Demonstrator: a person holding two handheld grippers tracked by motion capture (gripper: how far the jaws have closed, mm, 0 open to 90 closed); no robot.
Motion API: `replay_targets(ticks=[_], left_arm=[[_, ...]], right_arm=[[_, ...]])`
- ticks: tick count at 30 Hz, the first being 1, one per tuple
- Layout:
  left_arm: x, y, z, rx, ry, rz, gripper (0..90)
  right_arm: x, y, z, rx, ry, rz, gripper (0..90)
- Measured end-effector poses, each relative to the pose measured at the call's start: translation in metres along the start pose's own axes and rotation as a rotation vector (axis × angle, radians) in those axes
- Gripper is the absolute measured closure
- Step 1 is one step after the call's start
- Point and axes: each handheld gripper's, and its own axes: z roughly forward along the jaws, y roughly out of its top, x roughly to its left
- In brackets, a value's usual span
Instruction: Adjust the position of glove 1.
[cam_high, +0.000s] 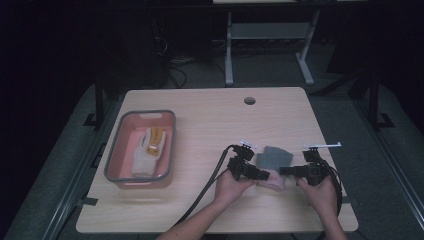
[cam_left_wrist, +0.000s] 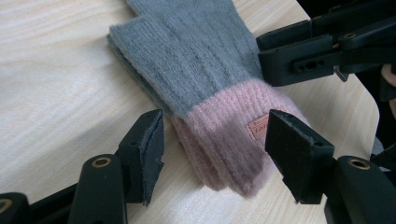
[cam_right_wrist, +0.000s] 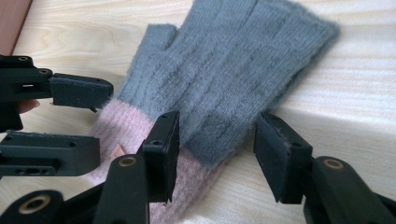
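Now your two grippers come at the grey and pink knitted gloves (cam_high: 272, 165) from opposite sides, near the front edge of the wooden table (cam_high: 210, 120). The gloves lie flat, stacked one on the other; their long axis runs away from you, the pink cuff (cam_left_wrist: 229, 135) toward you and the grey fingers toward the far side.

Your left gripper (cam_left_wrist: 212, 154) has its jaws apart, astride the cuff, and the pads do not press on it. Your right gripper (cam_right_wrist: 215, 154) also stands open, over the edge where grey meets pink. Both are about equally near, so I judge the coming move turns on closing squarely across the cuff.

At the left, well apart, the pink basin with a grey rim (cam_high: 114, 165) holds a white and yellow glove (cam_high: 149, 147).
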Motion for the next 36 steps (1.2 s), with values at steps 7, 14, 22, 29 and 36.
replay_targets(ticks=[7,14,22,29,36], left_arm=[[0.001,-0.002,0.008,0.013,0.019,-0.013,41.6],[0.001,-0.002,0.01,0.016,0.022,-0.027,43.7],[0.003,-0.006,0.012,-0.002,0.0,-0.06,46.5],[0.006,-0.006,0.013,0.01,-0.032,-0.087,48.1],[0.008,-0.005,0.013,0.011,-0.049,-0.092,51.8]], right_arm=[[-0.007,-0.004,0.005,-0.009,0.027,0.02,47.2],[-0.011,-0.009,0.009,-0.02,0.063,0.065,47.0],[-0.012,-0.012,0.01,-0.044,0.082,0.088,50.2],[-0.014,-0.02,0.014,-0.083,0.132,0.129,56.2],[-0.012,-0.021,0.015,-0.08,0.141,0.138,59.1]])
